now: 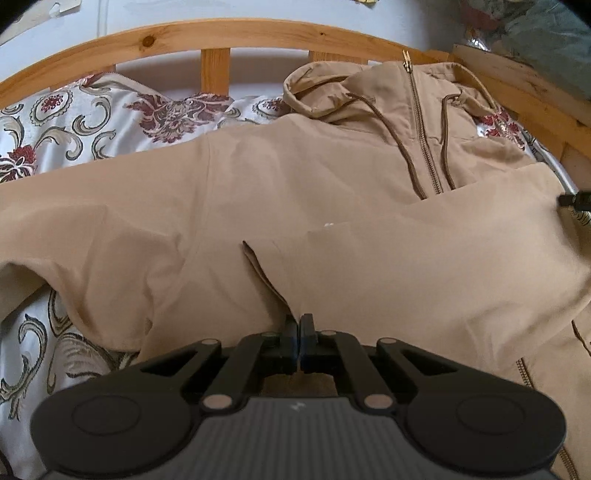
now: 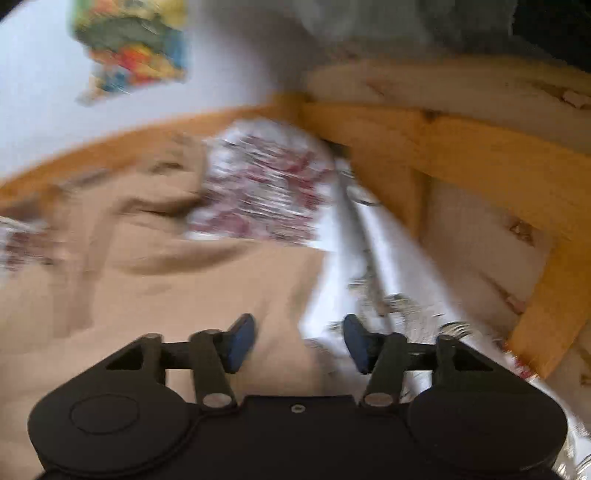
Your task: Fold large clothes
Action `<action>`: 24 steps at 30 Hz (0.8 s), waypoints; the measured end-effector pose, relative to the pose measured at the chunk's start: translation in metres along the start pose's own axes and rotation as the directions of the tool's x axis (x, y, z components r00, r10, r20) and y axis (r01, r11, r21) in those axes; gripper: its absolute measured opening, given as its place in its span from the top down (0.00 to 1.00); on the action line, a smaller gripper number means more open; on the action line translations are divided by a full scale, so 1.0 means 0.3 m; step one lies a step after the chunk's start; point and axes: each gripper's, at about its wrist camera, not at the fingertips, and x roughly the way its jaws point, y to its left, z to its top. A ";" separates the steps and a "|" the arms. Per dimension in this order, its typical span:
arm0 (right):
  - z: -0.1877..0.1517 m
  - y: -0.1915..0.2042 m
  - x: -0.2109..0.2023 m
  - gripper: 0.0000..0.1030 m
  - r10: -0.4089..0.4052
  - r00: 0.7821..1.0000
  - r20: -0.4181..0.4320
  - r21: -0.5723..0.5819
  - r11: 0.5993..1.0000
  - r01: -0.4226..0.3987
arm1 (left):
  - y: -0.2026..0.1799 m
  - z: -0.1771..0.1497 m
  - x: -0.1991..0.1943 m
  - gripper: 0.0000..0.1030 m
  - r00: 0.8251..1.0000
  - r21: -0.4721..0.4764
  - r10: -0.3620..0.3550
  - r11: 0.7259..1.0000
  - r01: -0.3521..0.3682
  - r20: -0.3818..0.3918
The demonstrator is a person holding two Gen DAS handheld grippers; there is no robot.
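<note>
We're over the bed, and the big tan zip-up hooded jacket (image 1: 295, 192) lies spread across the white bedspread with dark red and grey floral scrolls (image 1: 74, 122). Our left gripper (image 1: 298, 328) has its fingers together, clamped on a fold of the jacket's tan cloth at the near edge, and a crease runs up from that pinch toward the middle of the garment. Beyond the pinch, the jacket's hood (image 1: 325, 88) lies at the far end, close against the pine slatted bed rail (image 1: 214, 33). The brass-coloured zipper (image 1: 421, 125) runs down from the hood, with two brown drawstrings (image 1: 399, 144) trailing on either side of it. A sleeve or side panel of the jacket stretches away to the left, draping over the bedspread.

Now the right wrist view, and it's badly smeared, so we take details with care. Our right gripper (image 2: 299, 343) has its blue-padded fingers (image 2: 242, 341) well apart, with nothing between them. It hovers right at the jacket's edge: tan cloth (image 2: 147, 288) under the left finger, white bedspread (image 2: 325, 295) under the right one. Past the jacket, the pine bed frame (image 2: 480, 155) turns a corner, and a blurred multicoloured picture (image 2: 129, 48) hangs on the pale wall above the rail.
</note>
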 end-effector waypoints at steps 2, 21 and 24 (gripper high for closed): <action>-0.036 0.011 0.053 0.57 -0.071 0.997 -0.016 -0.068 0.995 0.070 | -0.011 -0.005 0.010 0.99 1.000 0.015 0.003 1.000 -0.003 -0.001; -0.257 0.060 -0.228 0.25 -0.070 0.995 0.075 -0.158 0.984 0.081 | -0.018 -0.048 -0.084 0.37 0.999 0.008 0.022 1.000 -0.022 0.029; -0.259 0.114 -0.309 0.08 -0.053 0.986 0.158 -0.158 0.984 0.079 | 0.030 -0.057 -0.183 0.20 0.996 -0.051 0.032 0.998 -0.028 0.084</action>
